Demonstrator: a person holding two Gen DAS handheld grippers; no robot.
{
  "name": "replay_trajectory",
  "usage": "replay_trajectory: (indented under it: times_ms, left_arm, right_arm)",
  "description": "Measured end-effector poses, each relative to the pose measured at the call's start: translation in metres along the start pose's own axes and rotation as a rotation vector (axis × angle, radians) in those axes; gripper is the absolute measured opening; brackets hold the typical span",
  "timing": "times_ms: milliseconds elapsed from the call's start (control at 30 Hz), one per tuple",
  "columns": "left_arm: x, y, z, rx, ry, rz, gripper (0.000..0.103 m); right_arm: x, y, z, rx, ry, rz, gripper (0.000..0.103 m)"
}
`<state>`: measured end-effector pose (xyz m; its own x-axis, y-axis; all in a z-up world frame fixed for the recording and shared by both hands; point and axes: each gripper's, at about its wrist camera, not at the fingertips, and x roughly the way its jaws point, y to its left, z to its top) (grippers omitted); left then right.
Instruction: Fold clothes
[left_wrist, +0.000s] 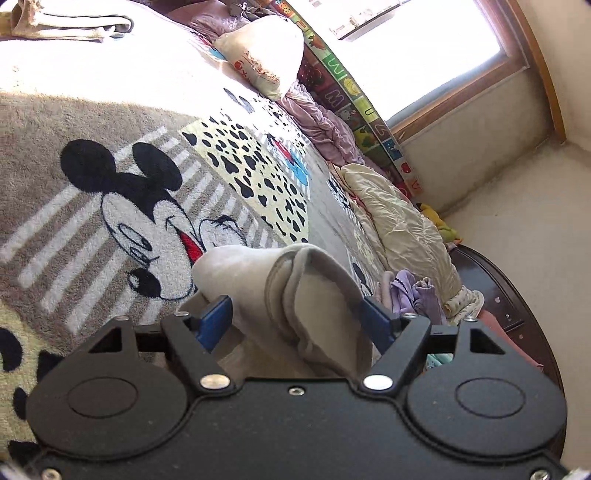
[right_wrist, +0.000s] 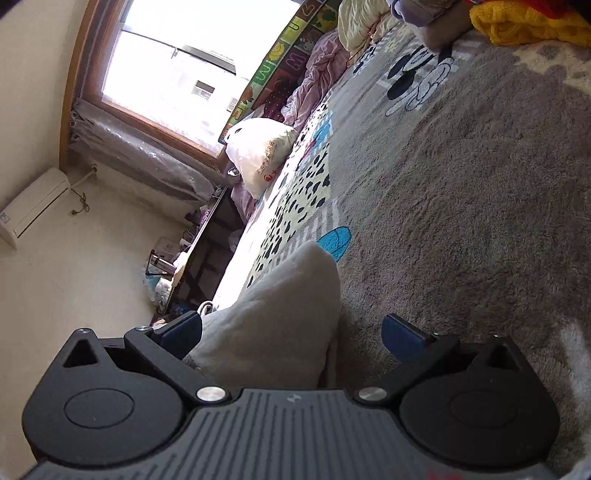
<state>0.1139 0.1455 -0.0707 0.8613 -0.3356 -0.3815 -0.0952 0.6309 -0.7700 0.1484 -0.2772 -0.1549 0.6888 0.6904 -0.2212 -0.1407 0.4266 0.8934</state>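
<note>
The left tongs (left_wrist: 295, 317) stand spread wide, and a beige garment (left_wrist: 291, 295) lies bunched between the two blue pads (left_wrist: 216, 321). The cloth fills most of the gap and seems to brush both pads, but I cannot tell whether they press on it. The garment rests on the bed, on a grey blanket (left_wrist: 74, 122) with a cartoon mouse (left_wrist: 136, 214) and black spots.

The right tongs (right_wrist: 291, 336) are also spread. A folded corner of the same beige cloth (right_wrist: 280, 317) stands up between the fingers, close to the left finger (right_wrist: 181, 332); the right finger (right_wrist: 404, 338) is apart from it, over the bare grey blanket (right_wrist: 461, 184).

Further on the bed there is a white pillow (left_wrist: 262, 55), a crumpled cream quilt (left_wrist: 399, 221) and a small heap of purple clothes (left_wrist: 413, 295) near the bed's edge. At the top left corner of the left wrist view lies a folded pale pile (left_wrist: 74, 26). In the right wrist view a yellow knitted piece (right_wrist: 528, 22) lies at the far corner of the blanket. A bright window (right_wrist: 177, 66) is behind the bed
</note>
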Motion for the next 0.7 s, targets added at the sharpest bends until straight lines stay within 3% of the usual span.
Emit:
replay_trajectory:
  times_ms: [33,67,133,200,333,567,600,667,700]
  left_arm:
    - [0.000,0.002,0.002,-0.004,-0.008,0.000,0.075]
    - [-0.001,0.004,0.003,0.002,-0.019,0.017,0.062]
    - [-0.002,0.010,0.003,0.005,-0.024,0.113,0.015]
    - [-0.012,0.024,0.002,-0.019,-0.043,0.188,0.008]
    - [-0.044,0.059,0.001,-0.113,-0.107,0.303,0.006]
    - [-0.113,0.098,0.029,-0.310,-0.311,0.473,0.008]
    - [-0.119,0.100,0.032,-0.330,-0.323,0.494,0.014]
    - [-0.132,0.099,0.033,-0.338,-0.366,0.538,0.047]
    - [-0.138,0.099,0.034,-0.341,-0.387,0.561,0.049]
  right_arm:
    - [0.000,-0.001,-0.001,0.014,-0.005,0.015,0.103]
    - [-0.001,0.002,-0.002,0.002,-0.009,0.009,0.102]
    - [-0.003,0.008,-0.004,-0.026,-0.015,0.000,0.101]
    - [-0.003,0.014,-0.003,-0.043,-0.015,-0.011,0.101]
    - [-0.001,0.018,-0.003,-0.049,-0.012,-0.044,0.100]
    - [0.006,0.018,-0.012,-0.043,-0.044,-0.047,0.098]
    - [0.008,0.021,-0.013,-0.050,-0.046,-0.047,0.098]
    - [0.013,0.027,-0.013,-0.056,-0.047,-0.048,0.098]
    - [0.016,0.031,-0.013,-0.056,-0.046,-0.047,0.099]
